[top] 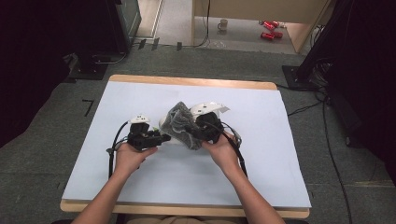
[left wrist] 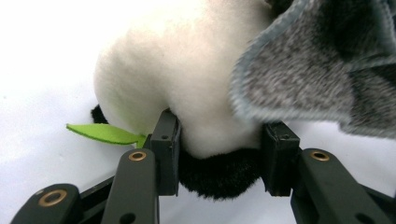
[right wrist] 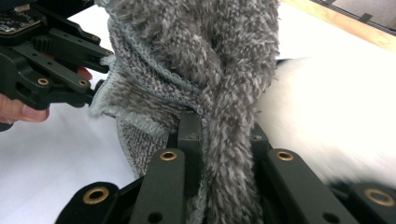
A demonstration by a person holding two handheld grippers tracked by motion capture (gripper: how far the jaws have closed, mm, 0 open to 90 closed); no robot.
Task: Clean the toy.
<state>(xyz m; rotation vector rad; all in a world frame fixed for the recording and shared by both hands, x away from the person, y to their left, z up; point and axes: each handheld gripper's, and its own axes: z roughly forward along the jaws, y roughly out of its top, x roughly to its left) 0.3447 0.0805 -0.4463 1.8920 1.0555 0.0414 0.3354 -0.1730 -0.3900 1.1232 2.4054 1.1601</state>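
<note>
1. Fluffy grey cloth (right wrist: 219, 84) is being pinched in the right gripper (right wrist: 224, 140); its jaws are standing clamped hard on a bunched fold, with the rest of the cloth rising away from them.
2. Black-and-white plush toy (left wrist: 187, 88) is being held by the left gripper (left wrist: 219, 140), whose jaws are pressing into the toy's soft lower part from both sides. A green felt leaf (left wrist: 100, 133) is sticking out just beside one jaw.
3. From above, both hands are sitting near the middle of the table (top: 261, 182), slightly toward its near edge. The left gripper (top: 161, 138) is pointing right at the toy (top: 164, 125), and the right gripper (top: 198, 135) is touching the cloth (top: 182, 123) from the other side.
4. The cloth is draping over the toy's right side, so the toy is lying between the two grippers, with the cloth's long fold running up and away from the right jaws. Judging by this, the coming move turns on pulling the cloth across the toy toward the left gripper.
5. No brand, label or readable writing is showing on either thing.
</note>
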